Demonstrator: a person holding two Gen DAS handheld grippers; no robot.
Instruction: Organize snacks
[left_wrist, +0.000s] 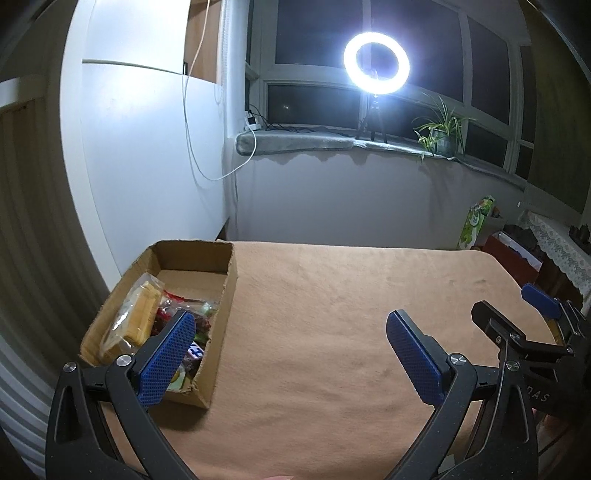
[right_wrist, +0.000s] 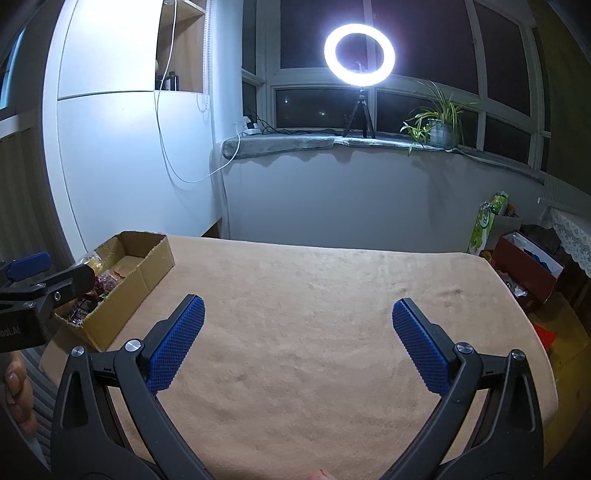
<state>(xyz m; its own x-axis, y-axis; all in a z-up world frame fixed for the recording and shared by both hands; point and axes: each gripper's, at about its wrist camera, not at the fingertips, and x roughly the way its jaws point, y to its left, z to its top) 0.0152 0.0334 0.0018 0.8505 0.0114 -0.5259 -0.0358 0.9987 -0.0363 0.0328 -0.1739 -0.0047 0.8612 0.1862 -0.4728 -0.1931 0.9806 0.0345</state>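
Observation:
A cardboard box (left_wrist: 225, 295) sits at the table's left edge and holds several snacks: a clear bag of yellow wafers (left_wrist: 136, 317), red and green packets (left_wrist: 177, 310). My left gripper (left_wrist: 291, 325) is open and empty above the tan cloth, its left finger overlapping the box's near end. In the right wrist view the same box (right_wrist: 147, 269) lies far left, and my right gripper (right_wrist: 297, 314) hangs open over bare cloth with nothing between its fingers. The other gripper (right_wrist: 33, 277) shows at that view's left edge.
The tan cloth-covered table (right_wrist: 314, 295) ends at a grey wall below a window sill with a lit ring light (right_wrist: 359, 53) and a potted plant (right_wrist: 439, 125). Boxes and bags (right_wrist: 517, 254) stand on the floor at the right. A hand (right_wrist: 16, 391) shows lower left.

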